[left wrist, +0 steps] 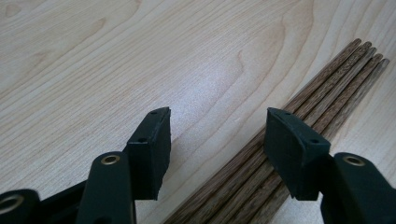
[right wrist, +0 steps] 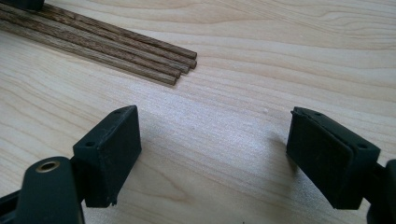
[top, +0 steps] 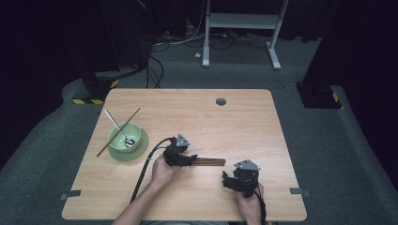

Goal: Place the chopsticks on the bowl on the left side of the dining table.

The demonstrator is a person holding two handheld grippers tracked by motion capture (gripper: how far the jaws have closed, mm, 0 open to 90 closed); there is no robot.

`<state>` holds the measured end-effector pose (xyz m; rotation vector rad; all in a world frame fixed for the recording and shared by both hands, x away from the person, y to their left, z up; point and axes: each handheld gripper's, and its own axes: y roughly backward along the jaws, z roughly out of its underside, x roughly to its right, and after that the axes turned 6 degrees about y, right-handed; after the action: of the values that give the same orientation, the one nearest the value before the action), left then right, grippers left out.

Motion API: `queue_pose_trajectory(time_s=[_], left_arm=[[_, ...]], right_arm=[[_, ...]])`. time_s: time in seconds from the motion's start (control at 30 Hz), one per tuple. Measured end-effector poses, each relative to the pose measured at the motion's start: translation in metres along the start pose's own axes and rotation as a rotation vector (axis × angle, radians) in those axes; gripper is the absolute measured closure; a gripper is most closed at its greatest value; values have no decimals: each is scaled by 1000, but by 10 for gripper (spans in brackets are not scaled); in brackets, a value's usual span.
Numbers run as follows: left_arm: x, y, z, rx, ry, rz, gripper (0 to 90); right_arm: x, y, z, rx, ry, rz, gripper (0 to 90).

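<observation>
The bundle of wooden chopsticks (top: 209, 161) lay mid-table, at three o'clock from the left gripper (top: 187, 159), whose spread jaws pinched nothing, one pad (left wrist: 292, 151) over the sticks. The right gripper (top: 228, 180), also spread and empty, sat near their tips, which lay at eleven o'clock of it.

A light wooden table (top: 244, 117) carries a green plate (top: 141, 149) and bundled chopsticks (top: 210, 162).

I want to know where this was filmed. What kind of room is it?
Probably a lab or recording studio, not a kitchen. The wooden table stands alone on grey carpet, black curtains hang around it, and loose cables lie on the floor behind.
</observation>
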<state>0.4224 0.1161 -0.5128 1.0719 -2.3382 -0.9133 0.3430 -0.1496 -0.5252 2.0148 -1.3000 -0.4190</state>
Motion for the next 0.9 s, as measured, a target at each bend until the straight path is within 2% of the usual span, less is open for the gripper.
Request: queue_pose_trajectory(time_s=[0.9], left_arm=[[-3,0,0,-10,0,-8,412]], right_arm=[[0,0,0,0,0,0,171]])
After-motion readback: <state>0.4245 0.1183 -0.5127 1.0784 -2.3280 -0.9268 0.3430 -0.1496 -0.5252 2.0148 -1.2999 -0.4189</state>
